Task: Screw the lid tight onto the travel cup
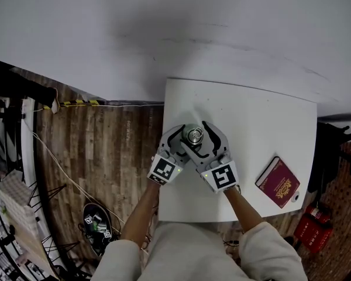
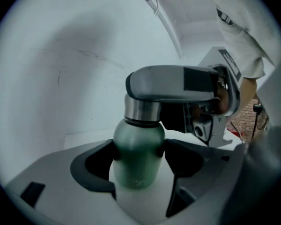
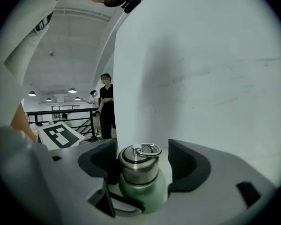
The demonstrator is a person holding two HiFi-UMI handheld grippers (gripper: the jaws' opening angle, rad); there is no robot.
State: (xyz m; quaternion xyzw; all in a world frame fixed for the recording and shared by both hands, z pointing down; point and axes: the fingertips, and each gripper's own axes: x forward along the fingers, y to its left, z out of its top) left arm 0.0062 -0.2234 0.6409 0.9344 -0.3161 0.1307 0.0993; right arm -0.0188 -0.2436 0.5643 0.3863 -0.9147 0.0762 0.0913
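A green travel cup (image 2: pixel 136 149) with a steel lid (image 2: pixel 141 109) stands upright on the white table (image 1: pixel 263 122). My left gripper (image 2: pixel 138 159) is shut on the cup's green body, with both dark pads against its sides. In the right gripper view the lid (image 3: pixel 139 165), topped by a small metal ring (image 3: pixel 147 149), sits between the jaws of my right gripper (image 3: pixel 141 162). A gap shows at the right pad, so that gripper is open around the lid. In the head view the left gripper (image 1: pixel 181 142) and right gripper (image 1: pixel 206 140) meet at the cup (image 1: pixel 194 136).
A dark red booklet (image 1: pixel 279 182) lies on the table's right front part. Wooden floor (image 1: pixel 105 145) with cables lies left of the table, and a white wall is behind it. A person (image 3: pixel 106 104) stands far off by a railing.
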